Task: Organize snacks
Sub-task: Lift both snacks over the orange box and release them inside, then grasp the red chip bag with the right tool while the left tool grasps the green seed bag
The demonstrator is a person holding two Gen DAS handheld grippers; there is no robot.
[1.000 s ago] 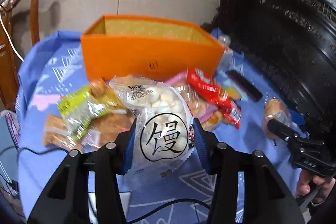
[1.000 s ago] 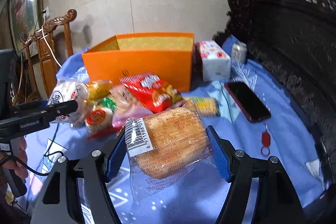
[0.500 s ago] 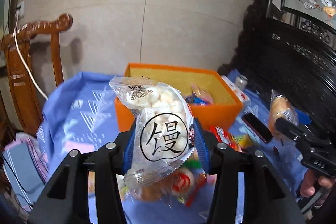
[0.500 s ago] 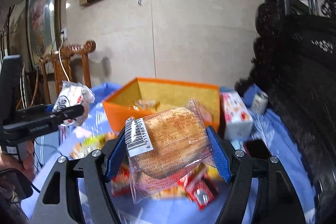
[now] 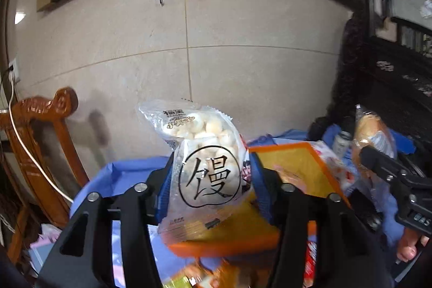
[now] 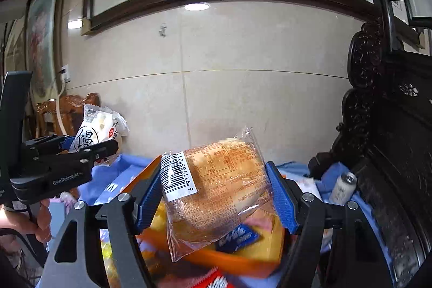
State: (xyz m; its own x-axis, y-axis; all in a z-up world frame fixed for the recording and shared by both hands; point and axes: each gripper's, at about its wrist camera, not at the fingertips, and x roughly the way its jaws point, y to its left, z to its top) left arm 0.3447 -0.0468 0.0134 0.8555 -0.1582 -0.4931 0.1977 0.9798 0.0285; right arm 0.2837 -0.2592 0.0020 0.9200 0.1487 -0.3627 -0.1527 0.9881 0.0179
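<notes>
Both clamped snacks now higher, seemingly above orange box (image 5: 294, 161): left gripper (image 5: 209, 177) on bun bag (image 5: 205, 158), right gripper (image 6: 216, 196) on bread packet (image 6: 218, 180).

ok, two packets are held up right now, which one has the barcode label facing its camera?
The bread packet in the right gripper: white barcode sticker at its upper left. The bun bag in the left gripper shows a big circled character instead.

Left tool (image 5: 210, 180) raised above the orange box (image 5: 291, 161), blue pads clamped on both sides of a bun packet (image 5: 208, 166), fingers level and pointing toward the wall. Right tool (image 6: 216, 196) also lifted over the box, pads pinching a wrapped bread (image 6: 216, 185) between them. Bare hand (image 6: 40, 220) wrapped around the left tool's handle; fingertips of the other hand (image 5: 407, 250) at the right tool's grip.
</notes>
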